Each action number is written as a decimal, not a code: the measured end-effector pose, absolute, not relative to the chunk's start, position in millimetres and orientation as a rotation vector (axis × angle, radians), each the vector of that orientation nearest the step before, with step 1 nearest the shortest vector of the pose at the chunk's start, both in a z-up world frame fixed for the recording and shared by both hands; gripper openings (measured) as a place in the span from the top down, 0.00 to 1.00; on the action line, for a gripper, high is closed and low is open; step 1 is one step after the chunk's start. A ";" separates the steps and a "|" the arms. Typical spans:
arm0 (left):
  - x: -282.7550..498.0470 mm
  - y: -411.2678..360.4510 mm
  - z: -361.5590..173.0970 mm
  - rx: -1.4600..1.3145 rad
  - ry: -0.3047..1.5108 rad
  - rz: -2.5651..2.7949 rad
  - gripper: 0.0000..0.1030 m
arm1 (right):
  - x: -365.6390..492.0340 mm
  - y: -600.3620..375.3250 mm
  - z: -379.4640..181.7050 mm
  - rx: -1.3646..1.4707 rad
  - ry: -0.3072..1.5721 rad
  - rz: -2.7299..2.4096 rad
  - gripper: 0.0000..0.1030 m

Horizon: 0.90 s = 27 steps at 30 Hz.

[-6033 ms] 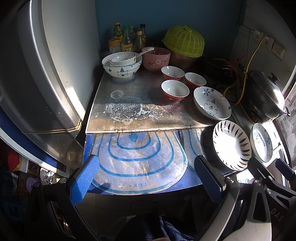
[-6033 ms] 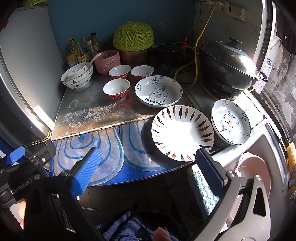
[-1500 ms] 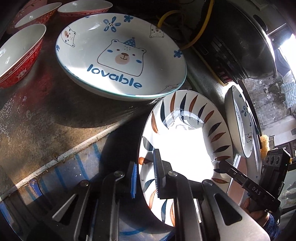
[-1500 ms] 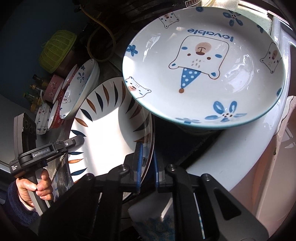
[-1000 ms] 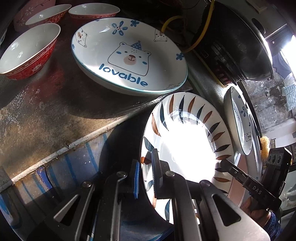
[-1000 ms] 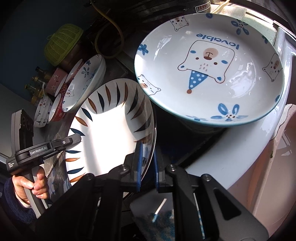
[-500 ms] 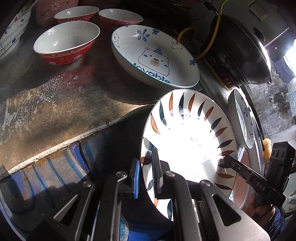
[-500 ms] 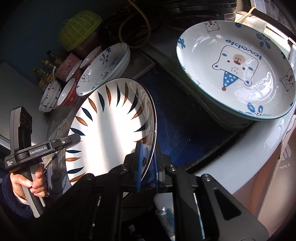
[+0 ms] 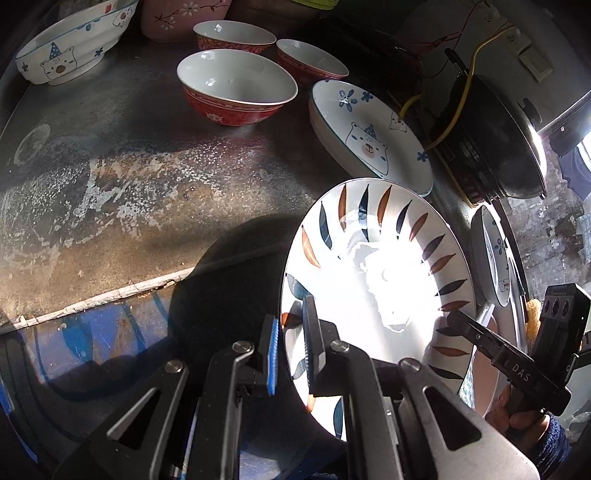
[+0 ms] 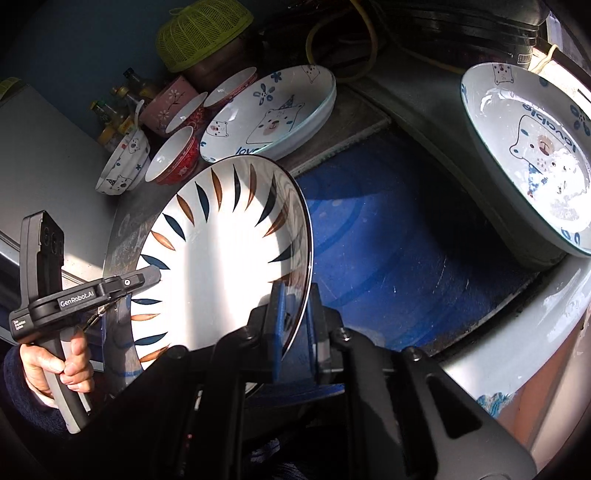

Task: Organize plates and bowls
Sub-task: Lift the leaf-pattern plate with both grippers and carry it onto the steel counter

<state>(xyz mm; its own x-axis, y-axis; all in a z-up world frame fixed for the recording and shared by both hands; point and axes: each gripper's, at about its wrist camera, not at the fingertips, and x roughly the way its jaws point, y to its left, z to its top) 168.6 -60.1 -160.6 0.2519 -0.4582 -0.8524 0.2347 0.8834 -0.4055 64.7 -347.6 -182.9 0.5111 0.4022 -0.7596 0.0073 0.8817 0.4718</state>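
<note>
A white plate with blue and brown leaf marks [image 9: 376,266] [image 10: 221,258] is held in the air, tilted, by both grippers. My left gripper [image 9: 290,347] is shut on its near-left rim. My right gripper [image 10: 295,317] is shut on its opposite rim. A bear plate [image 9: 369,136] [image 10: 269,118] lies on the steel table. A second bear plate [image 10: 532,155] rests at the right on the washer top, seen edge-on in the left wrist view [image 9: 493,258]. Three red bowls [image 9: 236,88] and a bear bowl [image 9: 70,55] stand at the back.
A pink bowl [image 10: 166,103], bottles [image 10: 118,107] and a green mesh cover [image 10: 203,33] stand at the back. A dark pot with a lid [image 9: 498,140] and a yellow cable [image 9: 461,92] are at the right. A blue patterned mat [image 10: 399,251] lies under the lifted plate.
Both grippers have lifted the leaf plate off the blue mat and carried it up and left. The bear plates now look farther away.
</note>
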 end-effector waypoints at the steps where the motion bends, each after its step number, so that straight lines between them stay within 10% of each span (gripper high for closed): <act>1: 168.6 -54.6 -160.2 -0.218 1.227 -0.468 0.91 | 66.1 -342.0 -181.9 0.443 1.015 0.256 0.89; 27: 171.6 109.4 -156.4 -0.396 1.132 -0.222 0.90 | 128.8 -173.4 -162.5 0.248 1.024 0.501 0.89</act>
<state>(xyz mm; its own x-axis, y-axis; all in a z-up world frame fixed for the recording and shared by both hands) 171.6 109.4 -156.4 0.4135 -0.3685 -0.8326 -0.0272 0.9090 -0.4158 128.8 -173.4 -162.5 0.4209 0.5079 -0.7516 -0.2814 0.8608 0.4240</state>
